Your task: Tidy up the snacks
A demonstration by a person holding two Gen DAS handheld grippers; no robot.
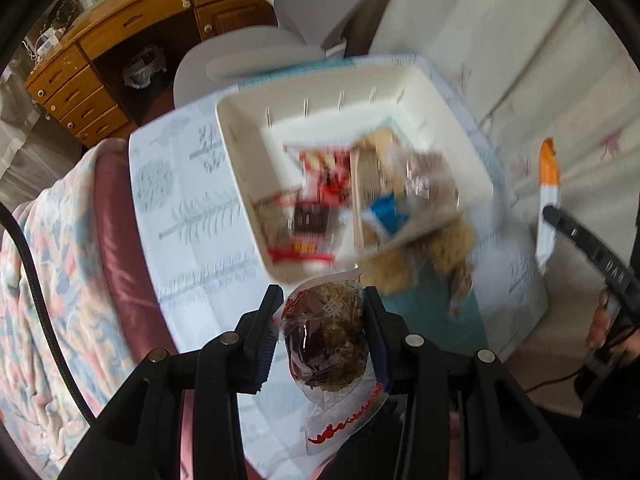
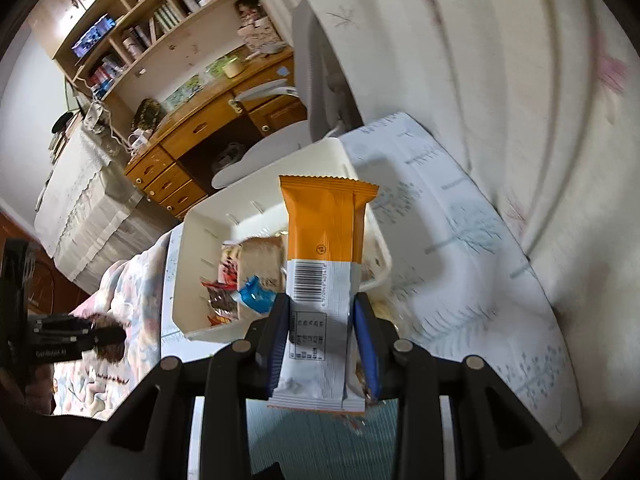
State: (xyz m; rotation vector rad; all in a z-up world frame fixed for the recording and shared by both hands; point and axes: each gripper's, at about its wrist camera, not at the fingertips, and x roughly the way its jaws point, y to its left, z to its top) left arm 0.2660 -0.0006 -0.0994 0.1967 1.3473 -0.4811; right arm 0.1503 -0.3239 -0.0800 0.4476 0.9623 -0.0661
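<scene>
My left gripper is shut on a clear snack packet with red print and brown pieces, held above the table. My right gripper is shut on an orange and white snack bar wrapper that stands upright between the blue pads. Ahead of both lies a white plastic basket with several snack packs inside, red, brown and blue ones among them. In the left wrist view the right gripper's black finger and its orange and white bar show at the right edge.
The basket rests on a white cloth with a grey plant print. A tan fluffy thing lies just by the basket's near edge. A grey office chair, a wooden desk with drawers and a patterned quilt surround the table.
</scene>
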